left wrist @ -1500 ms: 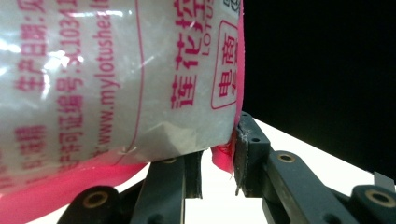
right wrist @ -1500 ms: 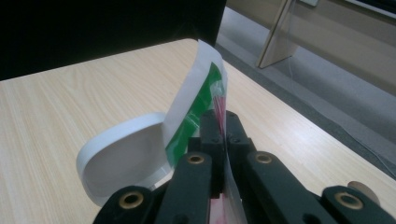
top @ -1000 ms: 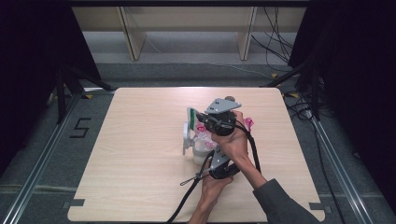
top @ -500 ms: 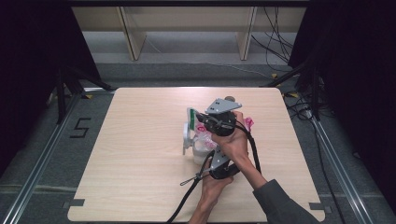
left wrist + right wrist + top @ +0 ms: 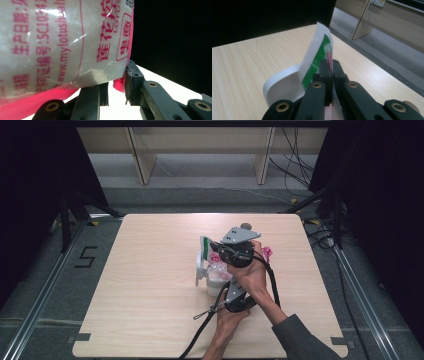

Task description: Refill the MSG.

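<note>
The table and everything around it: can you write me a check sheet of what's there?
Surface: pale wooden table, bare away from the middle.
Job's things: a clear bag with pink print and a pink edge; a white bag with a green stripe, its edge standing up.
Clutter: nothing seen.
Grippers: the left gripper has its jaws on the clear bag's lower pink edge; the right gripper is shut on the white bag's edge.
Cables: a black cable trails from the grippers off the near edge; loose cables lie on the floor beyond.
Surroundings: grey floor, wooden shelf legs behind, dark curtains at both sides, a "5" mark on the floor.
</note>
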`<state>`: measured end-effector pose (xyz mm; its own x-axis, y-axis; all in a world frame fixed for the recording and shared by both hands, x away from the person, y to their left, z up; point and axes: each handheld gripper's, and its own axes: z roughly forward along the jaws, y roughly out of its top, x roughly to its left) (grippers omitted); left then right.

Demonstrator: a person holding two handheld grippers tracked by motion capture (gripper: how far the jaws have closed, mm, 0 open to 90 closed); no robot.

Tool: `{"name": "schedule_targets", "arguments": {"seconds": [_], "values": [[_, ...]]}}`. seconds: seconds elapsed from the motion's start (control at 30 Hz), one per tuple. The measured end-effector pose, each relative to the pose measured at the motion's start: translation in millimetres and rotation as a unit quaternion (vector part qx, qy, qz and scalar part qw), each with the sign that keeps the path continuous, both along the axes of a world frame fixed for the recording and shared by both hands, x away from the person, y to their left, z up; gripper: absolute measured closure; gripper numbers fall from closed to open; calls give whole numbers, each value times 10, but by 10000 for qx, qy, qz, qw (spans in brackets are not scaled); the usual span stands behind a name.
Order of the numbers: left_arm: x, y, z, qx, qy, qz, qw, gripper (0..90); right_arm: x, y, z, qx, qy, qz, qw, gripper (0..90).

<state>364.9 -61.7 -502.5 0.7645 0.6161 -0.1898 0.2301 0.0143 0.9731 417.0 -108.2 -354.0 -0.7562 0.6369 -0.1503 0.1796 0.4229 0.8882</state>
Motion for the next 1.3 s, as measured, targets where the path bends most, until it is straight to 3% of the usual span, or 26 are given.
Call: {"name": "schedule_targets", "arguments": {"seconds": [0.03,0.07,0.1,0.17,0.27,0.53,0.57,0.63,0.67,0.73,0.8,0.83,0.93,1.0,1.03,1.1,1.13,1.17,1.3], "values": [[-1,3,2,18,-9,-12,10000,752,-12,-1,9,-44,99,53,9999,900],[-21,-62,2,-432,83,9,9990,752,-11,7,4,-53,55,51,10000,900],[2,16,3,244,-30,-51,9997,752,-8,13,-3,-73,59,36,9999,900],[17,-2,-15,77,-55,-104,9999,751,11,17,-18,-118,28,12,9999,900],[16,-4,-12,27,-37,-116,9999,751,46,29,-39,-146,133,61,9998,900],[3,0,12,19,-98,-115,9999,749,81,41,-7,-235,218,90,9994,900],[3,0,12,19,-98,-115,9999,750,65,43,-1,-101,330,25,9994,900],[-9,10,34,102,-131,-119,9998,751,71,23,20,-59,172,7,9998,900],[-15,1,42,86,-132,-153,9998,750,61,13,34,-97,269,25,9996,900],[-10,-16,30,8,-156,-164,9997,748,58,24,23,-131,251,-5,9996,900],[-12,-12,25,78,-106,-143,9998,748,66,33,8,-171,182,-33,9997,900],[4,-14,11,27,-125,-175,9998,748,76,38,-14,-232,304,-1,9993,900],[2,-5,23,16,-134,-181,9997,749,92,36,-10,-199,150,33,9997,900],[-3,0,33,0,-151,-182,9997,749,71,34,14,-159,286,22,9995,900],[-6,0,37,3,-161,-183,9997,749,82,31,20,-176,154,50,9997,900],[-6,-7,33,-24,-136,-200,9997,749,81,32,23,-172,166,35,9997,900],[8,-21,24,-54,-117,-339,9993,749,82,37,14,-220,181,39,9996,900],[1,-13,18,-32,-111,-215,9997,748,79,48,0,-263,208,37,9994,900],[7,-5,16,-10,-116,-206,9997,749,74,53,-6,-226,327,41,9992,900]]}}
